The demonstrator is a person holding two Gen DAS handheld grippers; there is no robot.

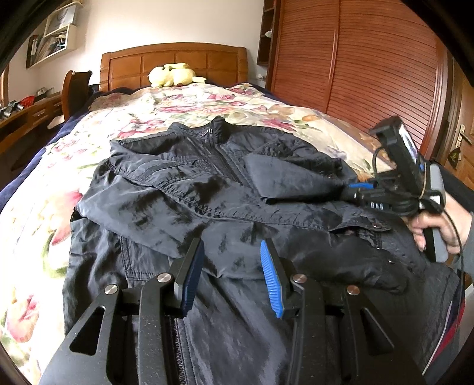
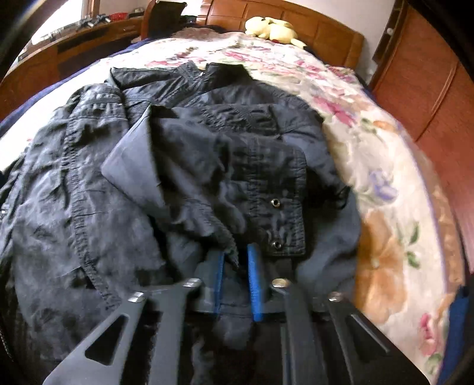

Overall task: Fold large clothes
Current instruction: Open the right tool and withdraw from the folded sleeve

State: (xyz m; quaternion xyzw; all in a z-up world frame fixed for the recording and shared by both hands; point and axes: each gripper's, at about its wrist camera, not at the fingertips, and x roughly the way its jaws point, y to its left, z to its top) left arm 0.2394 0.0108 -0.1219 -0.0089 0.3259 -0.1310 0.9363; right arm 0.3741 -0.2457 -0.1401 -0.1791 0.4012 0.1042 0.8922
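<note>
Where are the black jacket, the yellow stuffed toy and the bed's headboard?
black jacket (image 1: pixel 189 189): left wrist view, on its chest panel.
yellow stuffed toy (image 1: pixel 170 75): left wrist view, on its body.
headboard (image 1: pixel 124 68): left wrist view, on a wooden panel.

Both wrist views look from the foot of the bed toward the headboard (image 1: pixel 174 62), angled downward, close over the black jacket (image 1: pixel 213 189). Shared: jacket, floral bedspread (image 2: pixel 370 165), plush toy (image 2: pixel 271 28).

Left gripper (image 1: pixel 232 251) jaws apart; right gripper (image 2: pixel 235 254) jaws pinched.
</note>
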